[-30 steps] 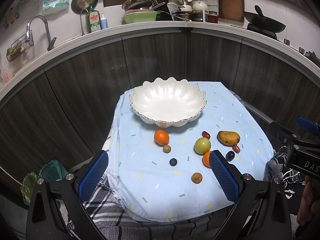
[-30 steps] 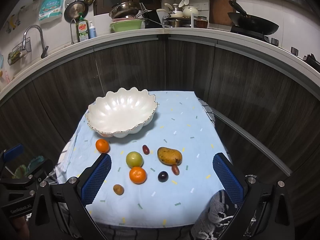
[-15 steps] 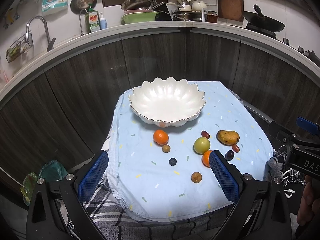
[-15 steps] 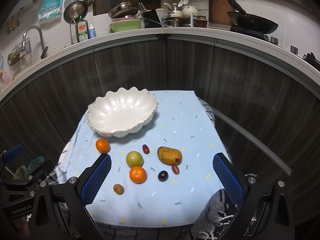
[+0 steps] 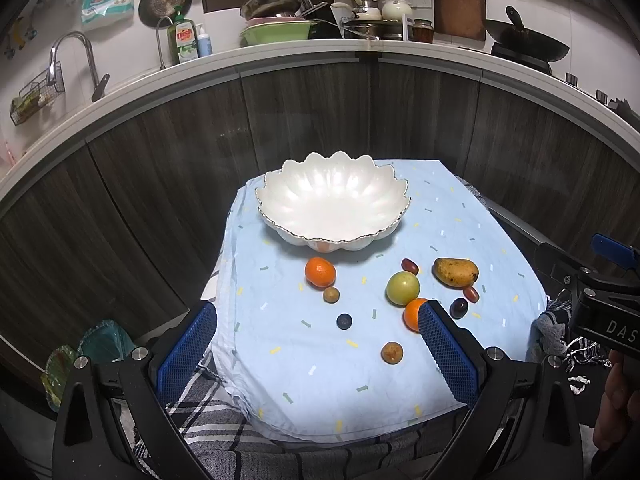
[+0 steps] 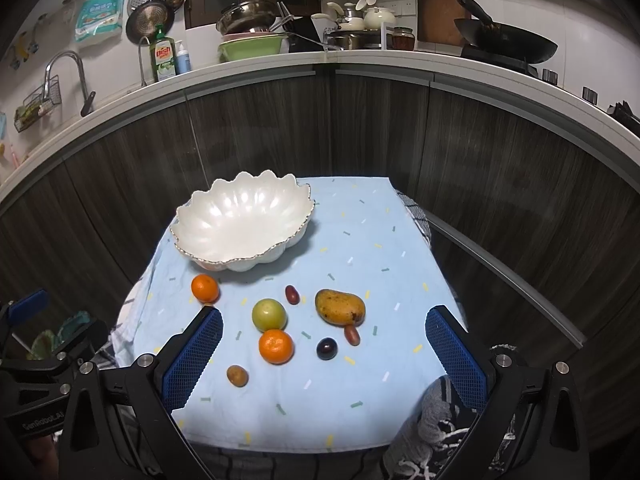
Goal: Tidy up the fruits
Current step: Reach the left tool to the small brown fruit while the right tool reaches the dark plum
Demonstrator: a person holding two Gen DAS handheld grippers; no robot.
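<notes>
A white scalloped bowl [image 5: 332, 204] [image 6: 240, 220] stands empty at the back of a small table with a light blue cloth [image 5: 320, 360]. In front of it lie a mango [image 5: 456, 271] [image 6: 340, 306], a green apple [image 5: 402, 288] [image 6: 269, 314], two oranges [image 5: 319, 272] [image 6: 275, 345], dark grapes [image 5: 344, 321] [image 6: 327, 348], red dates [image 6: 292, 294] and small brown fruits [image 5: 391, 352] [image 6: 237, 375]. My left gripper [image 5: 316, 356] is open and empty above the table's near edge. My right gripper [image 6: 324, 360] is open and empty, also short of the fruit.
A dark wood cabinet front curves behind the table. The counter above holds a sink tap [image 5: 72, 60], dish soap [image 5: 182, 40], pots and a wok [image 5: 528, 44]. A striped cloth [image 5: 200, 412] hangs under the blue one. The right gripper shows at the left view's edge [image 5: 600, 304].
Both grippers have drifted very slightly; the fruit and bowl have not moved and both grippers stay open.
</notes>
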